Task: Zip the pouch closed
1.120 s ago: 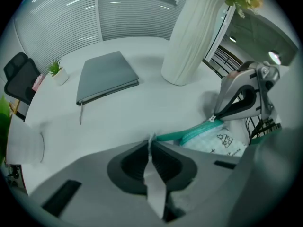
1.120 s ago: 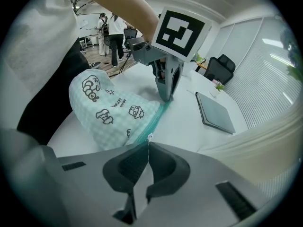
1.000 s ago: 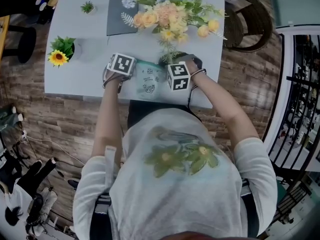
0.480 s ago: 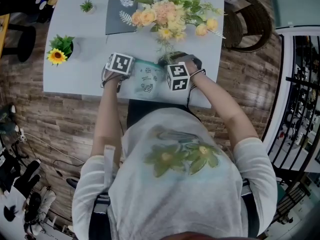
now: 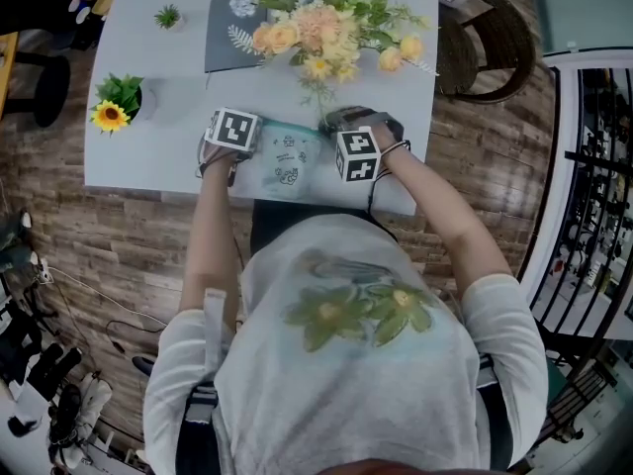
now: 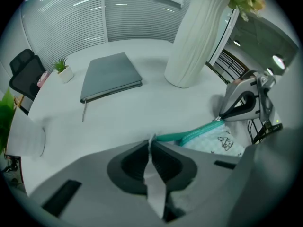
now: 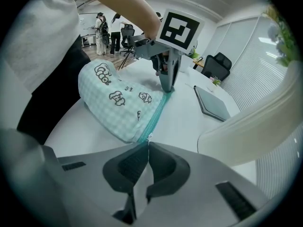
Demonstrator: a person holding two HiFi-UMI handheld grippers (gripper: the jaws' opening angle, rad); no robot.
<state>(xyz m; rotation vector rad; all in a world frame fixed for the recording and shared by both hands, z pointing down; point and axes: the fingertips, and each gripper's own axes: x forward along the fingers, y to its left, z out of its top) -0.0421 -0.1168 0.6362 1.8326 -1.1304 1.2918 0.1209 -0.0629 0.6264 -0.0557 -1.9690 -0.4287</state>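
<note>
A mint-green checked pouch (image 5: 285,158) with small cartoon prints lies on the pale grey table (image 5: 148,156), near its front edge. In the right gripper view its teal zipper (image 7: 157,111) runs as a closed line between the two grippers. My left gripper (image 6: 150,143) is shut on a white tab at the pouch's left end. My right gripper (image 7: 146,145) is shut at the opposite end, where a small white zipper pull (image 7: 148,138) shows at its tips. Each gripper also appears in the other's view: the left gripper (image 7: 166,86) and the right gripper (image 6: 223,117).
A white vase (image 6: 196,37) of flowers (image 5: 316,28) stands just behind the pouch. A grey notebook (image 6: 111,74) lies further back. A sunflower pot (image 5: 117,107) and a tiny plant (image 5: 168,15) sit at the left. A dark chair (image 5: 485,38) is off the table's right side.
</note>
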